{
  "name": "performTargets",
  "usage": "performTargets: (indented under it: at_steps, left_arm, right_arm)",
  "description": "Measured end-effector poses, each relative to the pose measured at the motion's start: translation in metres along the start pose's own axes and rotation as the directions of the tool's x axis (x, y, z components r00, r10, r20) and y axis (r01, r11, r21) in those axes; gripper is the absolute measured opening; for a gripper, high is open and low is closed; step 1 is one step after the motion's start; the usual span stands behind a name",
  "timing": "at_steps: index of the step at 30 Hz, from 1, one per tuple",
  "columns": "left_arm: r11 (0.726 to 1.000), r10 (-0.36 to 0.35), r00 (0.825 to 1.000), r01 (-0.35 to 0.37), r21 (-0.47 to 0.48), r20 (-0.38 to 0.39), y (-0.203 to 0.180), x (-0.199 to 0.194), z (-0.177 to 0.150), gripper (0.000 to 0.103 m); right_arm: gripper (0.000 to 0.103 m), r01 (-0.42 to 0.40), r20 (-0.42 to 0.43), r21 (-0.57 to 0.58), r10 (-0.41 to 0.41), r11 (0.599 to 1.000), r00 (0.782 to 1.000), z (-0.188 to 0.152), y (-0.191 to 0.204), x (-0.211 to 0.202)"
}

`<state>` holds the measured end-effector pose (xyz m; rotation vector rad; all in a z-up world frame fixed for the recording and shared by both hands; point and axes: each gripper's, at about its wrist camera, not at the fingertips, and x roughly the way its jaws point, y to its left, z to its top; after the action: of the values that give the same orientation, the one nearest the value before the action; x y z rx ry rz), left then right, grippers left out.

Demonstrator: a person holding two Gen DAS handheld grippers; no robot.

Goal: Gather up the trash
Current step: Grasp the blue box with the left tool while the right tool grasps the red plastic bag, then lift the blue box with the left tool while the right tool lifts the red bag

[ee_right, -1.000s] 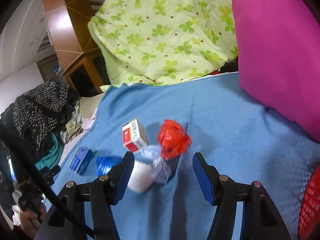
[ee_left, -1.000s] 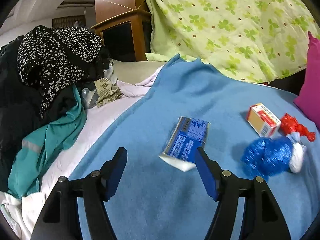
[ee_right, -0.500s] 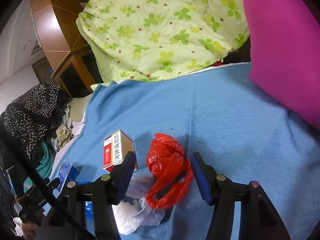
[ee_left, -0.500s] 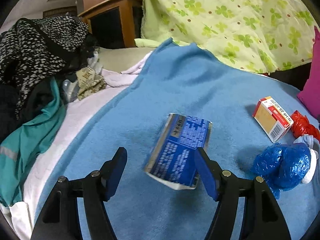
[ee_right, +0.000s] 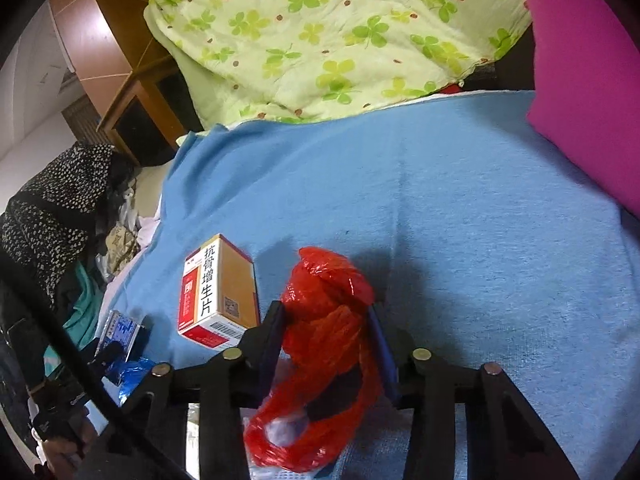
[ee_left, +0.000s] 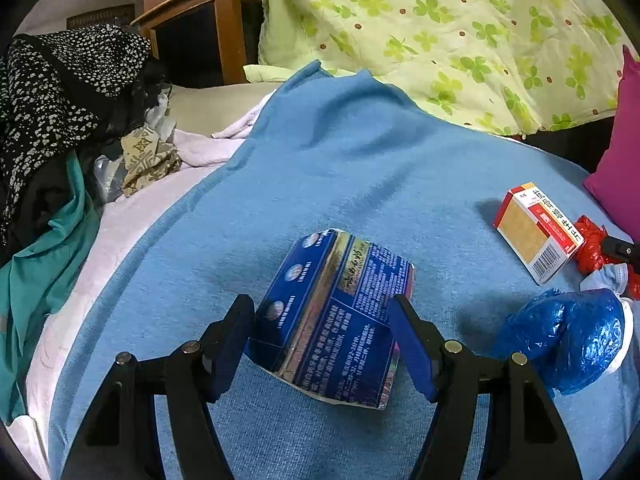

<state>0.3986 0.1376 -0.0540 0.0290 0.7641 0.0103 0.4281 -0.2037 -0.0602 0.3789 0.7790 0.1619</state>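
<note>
**Trash on the bed: two pieces engaged, none collected yet**

Item 1. Crumpled red plastic bag (ee_right: 328,320): sits between the two fingers of the right tool (ee_right: 326,344), which is clenched on it; the blue pads press both sides. Whether it has left the blue knit blanket (ee_right: 460,216) cannot be told. Judged as grasped, not yet deposited.

Item 2. Flattened dark-blue printed cardboard carton (ee_left: 336,320): lies on the blanket toward the bed's left half, between the spread fingers of the left tool (ee_left: 320,344). That tool is released; the left pad is at the carton's edge, the right pad just beside it. Judged as next to be gripped.

Item 3. Small orange-and-white medicine box with red band (ee_right: 220,288): lying on the blanket just left of the red bag, untouched.

Item 4. Bunched shiny blue plastic wrap (ee_left: 568,336) with a white wad (ee_left: 624,332) at its right side: near the right tool, untouched.

No bin or collecting bag is identifiable in either view, so all four remain to be carried off.

Room for moving. Far side: green clover-print quilt (ee_left: 440,32) heaped along the bed's far edge. Right edge: magenta pillow (ee_right: 580,80). Left edge: pile of dark spotted and teal clothes (ee_left: 52,128) over a pale sheet. The middle of the blanket beyond the items is open; items 1, 3 and 4 crowd together, so lifting the bag may drag its neighbours.
</note>
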Motion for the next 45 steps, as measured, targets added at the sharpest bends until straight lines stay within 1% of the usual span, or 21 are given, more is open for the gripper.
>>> performTargets:
  at_steps: [4,6,11,16,23,29,32,37,40,45]
  left_arm:
    - [0.999,-0.037,0.999,0.037,-0.014,-0.017,0.0,-0.001,-0.001,0.071]
    - [0.999,-0.043,0.999,0.042,-0.016,-0.024,0.001,0.0,-0.002,0.071]
    - [0.998,-0.053,0.998,0.052,-0.023,-0.03,0.006,-0.001,-0.005,0.071]
    - [0.996,-0.079,0.996,0.078,-0.054,-0.032,0.014,-0.003,-0.006,0.071]
    - [0.992,-0.113,0.993,0.11,-0.067,-0.039,0.02,-0.003,-0.009,0.071]
    - [0.985,-0.136,0.99,0.13,-0.11,-0.044,0.024,-0.003,-0.008,0.071]
    - [0.981,-0.161,0.986,0.156,-0.117,-0.033,0.022,-0.009,-0.006,0.072]
    - [0.986,-0.144,0.988,0.138,-0.094,-0.059,0.017,-0.003,-0.009,0.073]
    - [0.987,-0.139,0.989,0.134,-0.092,-0.058,0.016,-0.002,-0.01,0.075]
    - [0.989,-0.124,0.991,0.119,-0.083,-0.059,0.013,-0.005,-0.009,0.075]
  right_arm:
    - [0.043,-0.015,-0.029,0.013,0.015,1.0,0.999,-0.002,-0.001,0.003]
    - [0.038,-0.031,-0.031,0.026,0.032,0.999,0.999,-0.002,-0.003,0.002]
    - [0.033,-0.042,-0.028,0.034,0.043,0.999,0.999,-0.001,0.0,-0.001]
    - [0.032,-0.049,0.018,0.048,0.049,0.998,0.999,0.002,0.001,-0.017]
    - [0.032,-0.073,0.099,0.084,0.064,0.994,0.993,0.006,0.001,-0.046]
    - [0.032,-0.085,0.129,0.051,0.078,0.995,0.989,0.002,0.015,-0.063]
    - [0.032,-0.09,0.133,0.038,0.084,0.995,0.988,0.0,0.02,-0.069]
    - [0.032,-0.086,0.137,0.02,0.083,0.996,0.987,-0.003,0.026,-0.072]
    - [0.032,-0.085,0.133,0.016,0.082,0.996,0.988,-0.005,0.027,-0.071]
    - [0.032,-0.083,0.123,0.007,0.081,0.997,0.989,-0.007,0.029,-0.069]
